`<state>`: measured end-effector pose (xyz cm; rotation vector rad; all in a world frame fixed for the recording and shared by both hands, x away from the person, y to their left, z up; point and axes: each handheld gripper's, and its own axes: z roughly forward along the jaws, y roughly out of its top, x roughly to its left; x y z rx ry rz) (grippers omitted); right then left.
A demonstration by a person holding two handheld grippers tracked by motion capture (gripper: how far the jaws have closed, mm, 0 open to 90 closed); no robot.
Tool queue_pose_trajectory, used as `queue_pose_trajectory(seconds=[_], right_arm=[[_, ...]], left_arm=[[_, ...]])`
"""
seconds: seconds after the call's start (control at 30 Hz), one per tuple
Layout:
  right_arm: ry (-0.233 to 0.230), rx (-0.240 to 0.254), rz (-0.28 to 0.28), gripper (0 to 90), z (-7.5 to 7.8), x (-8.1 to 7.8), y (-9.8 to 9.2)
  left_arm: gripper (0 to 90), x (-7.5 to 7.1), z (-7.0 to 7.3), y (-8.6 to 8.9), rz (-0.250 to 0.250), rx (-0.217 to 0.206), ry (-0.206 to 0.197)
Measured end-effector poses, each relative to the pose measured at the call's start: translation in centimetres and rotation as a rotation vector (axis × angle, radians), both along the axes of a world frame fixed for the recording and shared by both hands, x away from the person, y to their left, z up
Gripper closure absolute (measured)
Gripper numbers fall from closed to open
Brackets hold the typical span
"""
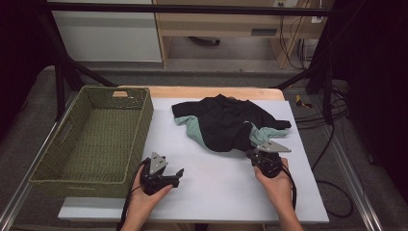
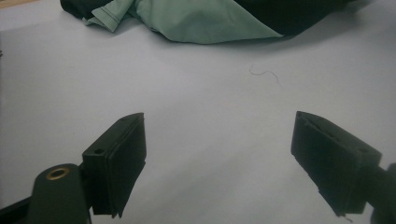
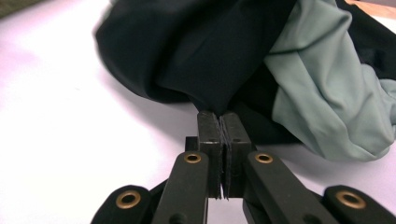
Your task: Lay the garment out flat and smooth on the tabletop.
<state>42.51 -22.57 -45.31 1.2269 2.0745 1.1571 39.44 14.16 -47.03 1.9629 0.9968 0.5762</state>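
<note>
A crumpled black and pale green garment [image 1: 226, 122] lies on the white mat [image 1: 216, 192], toward the far right. My right gripper [image 1: 252, 154] sits at the garment's near edge. In the right gripper view its jaws [image 3: 222, 116] are pressed together on a fold of the black cloth [image 3: 201, 51]. My left gripper [image 1: 175, 175] rests low over the mat beside the basket, well short of the garment. Its jaws [image 2: 219, 154] stand wide open with nothing between them, and the green part of the garment [image 2: 205, 23] lies ahead.
A green woven basket [image 1: 144, 120] stands at the left, its long side against the mat, and looks empty inside. The wooden table edge [image 1: 192, 91] runs behind the mat. Cables [image 1: 332, 110] hang off the right of the table.
</note>
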Motion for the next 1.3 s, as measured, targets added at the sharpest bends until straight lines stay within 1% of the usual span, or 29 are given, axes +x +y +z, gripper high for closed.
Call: queue_pose_trajectory(seconds=[0.03, 0.2, 0.3, 0.4, 0.47, 0.5, 0.53, 0.57, 0.63, 0.73, 0.77, 0.8, 0.93, 1.03, 1.07, 1.17, 1.27, 1.3], right_arm=[[-0.001, 0.011, 0.008, 89.6, 0.5, -0.4, 0.0], [-0.02, 0.023, 0.014, 89.7, 2.2, -1.4, -0.3], [-0.029, 0.049, 0.015, 89.8, 3.5, -1.9, -0.9], [-0.046, 0.074, 0.002, 89.8, 4.9, -2.0, -1.8], [-0.056, 0.074, -0.017, 89.8, 5.7, -1.8, -2.3], [-0.055, 0.07, -0.028, 89.7, 5.9, -1.5, -2.6], [-0.046, 0.062, -0.036, 89.8, 5.8, -0.9, -2.8], [-0.026, 0.052, -0.049, 89.7, 5.5, -0.2, -2.9], [0.011, 0.029, -0.066, 89.7, 4.6, 1.4, -3.2], [0.053, 0.01, -0.09, 89.6, 3.2, 3.6, -3.4], [0.06, 0.006, -0.094, 89.6, 2.7, 4.3, -3.5], [0.081, 0.0, -0.103, 89.6, 2.2, 4.8, -3.5], [0.125, -0.025, -0.135, 89.5, 0.3, 6.8, -3.8], [0.14, -0.006, -0.147, 89.0, -0.2, 7.3, -4.0], [0.132, 0.0, -0.148, 88.3, -0.2, 7.1, -3.9], [0.094, 0.008, -0.136, 79.5, 0.3, 6.2, -3.8], [0.061, 0.015, -0.138, 67.8, 0.8, 4.9, -3.7], [0.053, 0.023, -0.135, 65.7, 1.0, 4.3, -3.7]], left_arm=[[18.4, 0.0, 0.0, 0.0, 0.001, 0.0, 0.0], [18.4, 0.0, -0.1, -0.1, -0.001, 0.004, 0.004], [18.5, -0.1, -0.1, -0.2, -0.004, 0.005, 0.005], [18.6, 0.0, -0.1, -0.3, -0.002, 0.002, 0.005], [18.6, 0.0, -0.1, -0.3, -0.002, 0.003, 0.006], [18.6, 0.0, -0.2, -0.3, -0.002, 0.004, 0.007], [18.7, 0.0, -0.2, -0.3, -0.003, 0.005, 0.009], [18.6, 0.0, -0.2, -0.3, -0.004, 0.007, 0.01], [18.7, 0.0, -0.2, -0.3, -0.005, 0.01, 0.007], [18.7, 0.0, -0.2, -0.3, -0.003, 0.007, 0.008], [18.7, 0.0, -0.2, -0.3, -0.004, 0.008, 0.01], [18.7, 0.0, -0.2, -0.3, -0.005, 0.01, 0.011], [18.8, 0.0, -0.3, -0.4, -0.007, 0.01, 0.012], [18.8, 0.0, -0.2, -0.3, -0.007, 0.012, 0.012], [18.8, 0.0, -0.2, -0.2, -0.006, 0.011, 0.012], [18.7, 0.1, -0.1, -0.1, -0.004, 0.006, 0.008], [18.8, 0.1, 0.0, 0.1, -0.001, 0.002, 0.004], [18.7, 0.1, 0.0, 0.2, 0.004, -0.002, 0.004]])
